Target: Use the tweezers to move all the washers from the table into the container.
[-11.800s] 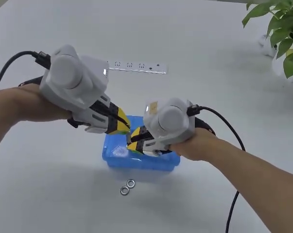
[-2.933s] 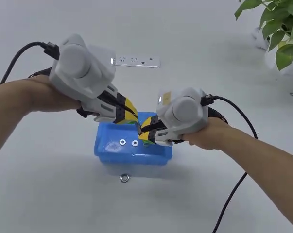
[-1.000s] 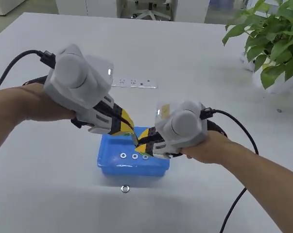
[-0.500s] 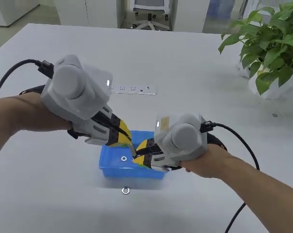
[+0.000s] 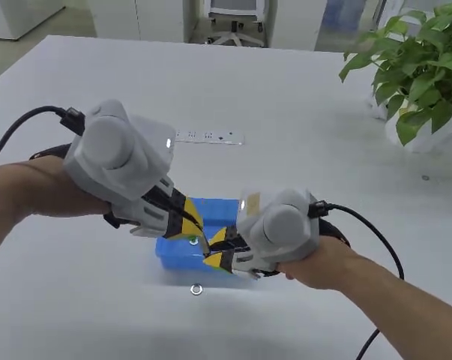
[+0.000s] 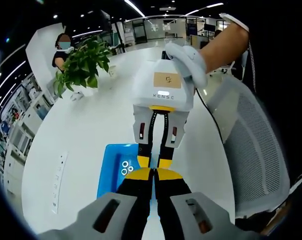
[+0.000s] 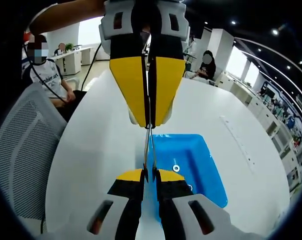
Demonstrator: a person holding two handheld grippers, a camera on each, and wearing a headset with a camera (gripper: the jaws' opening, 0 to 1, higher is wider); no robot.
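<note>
Left gripper: my left gripper (image 5: 194,229) hangs above the near left part of the container, tipped down and to the right, nose to nose with the other one.
Left fingers: my fingers (image 6: 138,175) are clenched. In the right gripper view their yellow tips meet on the upper end of the tweezers.
Loose washer: one washer (image 5: 196,289) lies flat on the bench (image 5: 76,315), just in front of the container and apart from it and from both grippers.
Container: the blue container (image 5: 177,255) sits on the bench under both grippers, open side up.
Washers inside: a small cluster of washers (image 6: 125,167) rests on the container floor.
Tweezers: the tweezers (image 7: 149,147) run as a thin metal pair between the two sets of fingertips, above the container's near edge.
Power strip: a white power strip (image 5: 208,137) lies beyond the container, well apart from it.
Right gripper: my right gripper (image 5: 214,251) faces the left one, tips nearly touching.
Right fingers: these fingers (image 7: 130,176) are pressed in on the lower part of the tweezers.
Plant: a leafy plant (image 5: 409,67) stands at the far right of the bench.
</note>
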